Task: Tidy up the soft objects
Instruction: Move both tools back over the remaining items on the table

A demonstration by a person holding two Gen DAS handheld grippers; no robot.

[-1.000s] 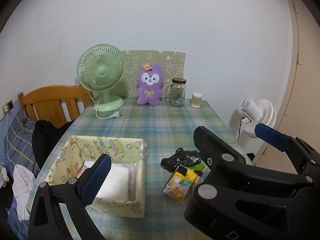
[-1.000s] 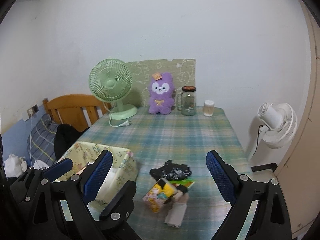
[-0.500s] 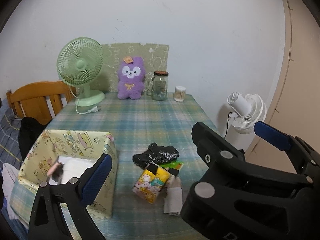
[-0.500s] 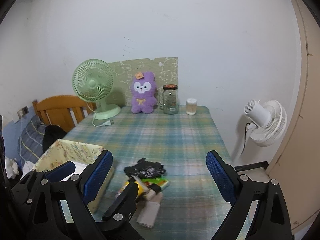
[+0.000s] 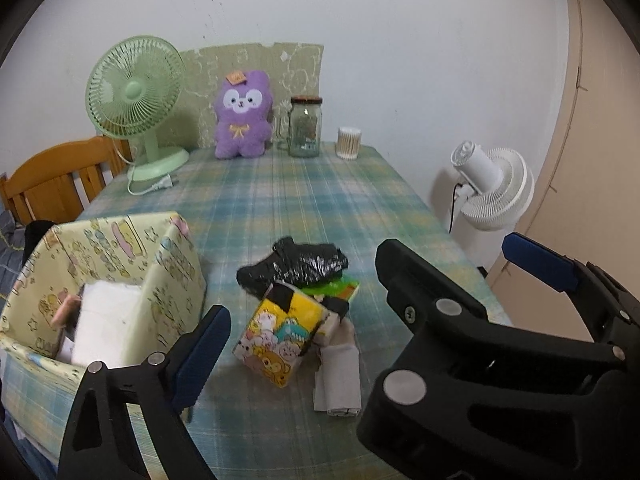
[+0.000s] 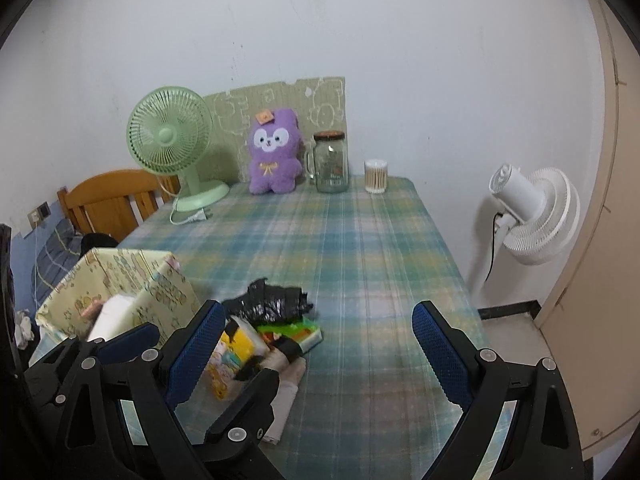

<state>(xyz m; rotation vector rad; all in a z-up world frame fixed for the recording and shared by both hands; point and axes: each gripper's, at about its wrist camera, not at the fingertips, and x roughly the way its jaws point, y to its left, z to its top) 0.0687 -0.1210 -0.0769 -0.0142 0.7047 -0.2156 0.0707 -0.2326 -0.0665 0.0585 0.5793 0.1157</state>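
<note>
A: Tissue pack, yellow cartoon print, near-centre of the plaid table, leaning on a heap: black plastic bag behind it, green pack to the right, grey folded cloth nearest. Left wrist view: left gripper fingers wide apart but closing, nothing between them yet. Patterned box sits left of the heap, white stuff already inside.

B: Target?

A: Probably the tissue pack, it's the closest thing on the gripper's line. Tip: centre the pads on its 2 broad faces, squeeze lightly, it'll crush. Lift clear of the cloth so nothing drags.

B: Right wrist view?

A: Right gripper spread open, empty, over bare table right of the heap. The other tool's black frame covers part of the tissue pack. Box far left. Keep the 2 tools from bumping; let 1 go in first.

B: Purple plush?

A: Far edge, upright, between green fan and jar. Soft, maybe later.
</note>
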